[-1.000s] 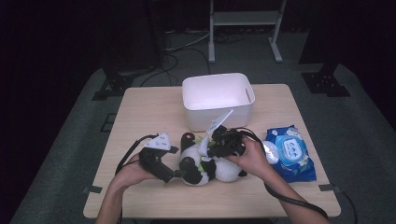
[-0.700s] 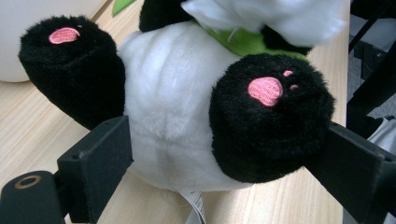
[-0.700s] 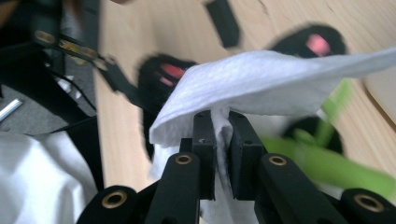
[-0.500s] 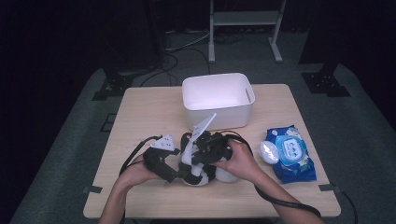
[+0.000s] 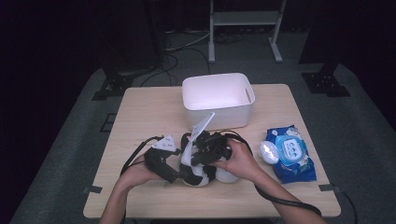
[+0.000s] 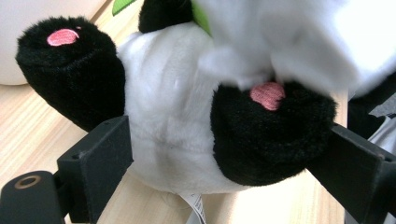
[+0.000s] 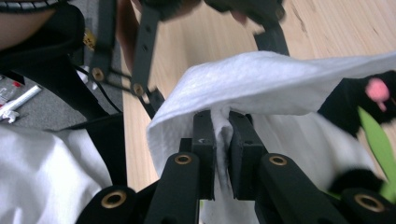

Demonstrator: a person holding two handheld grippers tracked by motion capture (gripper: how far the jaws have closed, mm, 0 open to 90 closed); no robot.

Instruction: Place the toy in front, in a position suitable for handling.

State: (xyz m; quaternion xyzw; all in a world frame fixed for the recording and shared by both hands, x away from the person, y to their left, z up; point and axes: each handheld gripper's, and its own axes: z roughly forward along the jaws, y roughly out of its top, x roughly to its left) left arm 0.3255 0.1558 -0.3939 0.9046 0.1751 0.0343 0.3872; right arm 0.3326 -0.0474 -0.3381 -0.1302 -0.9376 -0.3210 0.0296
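A black and white plush panda (image 5: 198, 175) lies on the wooden table (image 5: 140, 116) near its front edge. My left gripper (image 5: 183, 171) comes in from the left, its jaws spread wide and pressing on the toy's body. In the left gripper view the panda (image 6: 177, 121) sits between the two pads of the left gripper (image 6: 229, 163), one on the white belly, one on a black foot. My right gripper (image 5: 196, 148) is over the toy, shut on a white wipe (image 5: 201, 130). The right gripper view has the wipe (image 7: 261, 84) pinched in the right gripper (image 7: 223, 135), above the panda (image 7: 303, 135).
A white plastic bin (image 5: 219, 100) stands just behind the toy at mid-table. A blue pack of wipes (image 5: 292, 156) with a white oval flap (image 5: 268, 151) lies to the right. Cables trail from both grippers toward the front edge.
My right gripper has carried the wipe leftward over the panda, then held still. The left gripper has kept its hold in place.
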